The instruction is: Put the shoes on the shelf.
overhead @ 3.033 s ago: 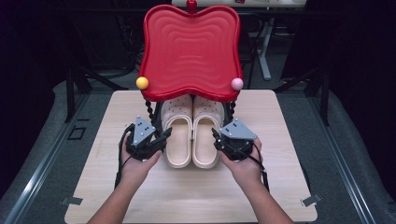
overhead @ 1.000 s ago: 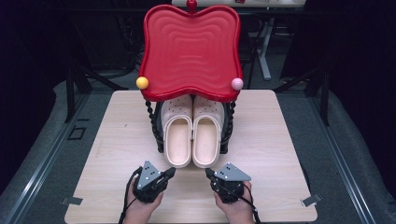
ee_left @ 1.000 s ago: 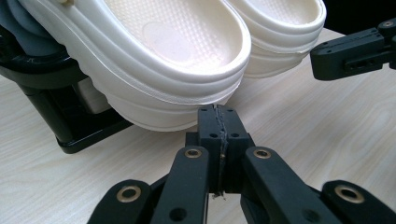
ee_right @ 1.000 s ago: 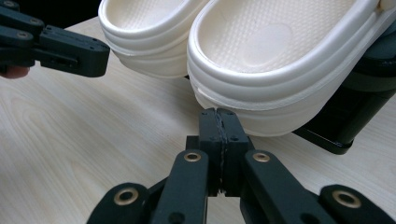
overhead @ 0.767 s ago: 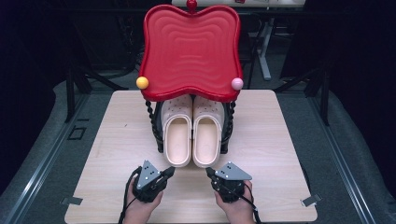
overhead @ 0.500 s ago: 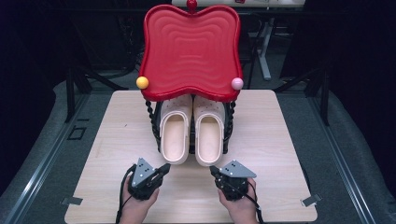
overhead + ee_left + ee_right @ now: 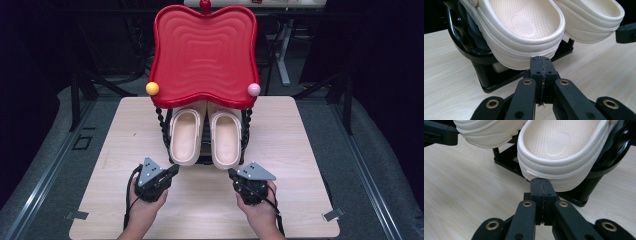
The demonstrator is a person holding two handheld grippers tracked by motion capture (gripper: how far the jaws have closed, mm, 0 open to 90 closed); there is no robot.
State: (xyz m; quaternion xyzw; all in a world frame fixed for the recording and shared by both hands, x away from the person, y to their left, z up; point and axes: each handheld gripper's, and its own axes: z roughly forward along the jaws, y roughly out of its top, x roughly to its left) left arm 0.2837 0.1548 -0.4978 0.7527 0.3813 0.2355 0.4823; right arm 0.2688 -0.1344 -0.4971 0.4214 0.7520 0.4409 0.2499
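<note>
Two cream clogs, the left one [image 7: 185, 137] and the right one [image 7: 226, 140], lie side by side on a black rack [image 7: 162, 125] under a red wavy tray [image 7: 204, 52]. My left gripper [image 7: 172, 171] is shut and holds nothing; its tip sits just before the left clog's heel. In the left gripper view the shut left gripper [image 7: 541, 61] meets the lower edge of that clog [image 7: 524, 30]. My right gripper [image 7: 231, 173] is likewise shut and holds nothing. Its tip [image 7: 541, 182] stands at the heel of the right clog [image 7: 564, 147]. Whether either tip touches a heel I cannot tell.
A yellow ball [image 7: 152, 88] and a pink ball [image 7: 254, 89] sit at the tray's front corners. The rack's black base [image 7: 494, 82] rests on the light wooden table [image 7: 300, 150]. Dark floor and table legs surround it.
Both hands have moved forward from the table's near edge toward the rack. The clogs' heels now sit a little farther back and higher than before.
</note>
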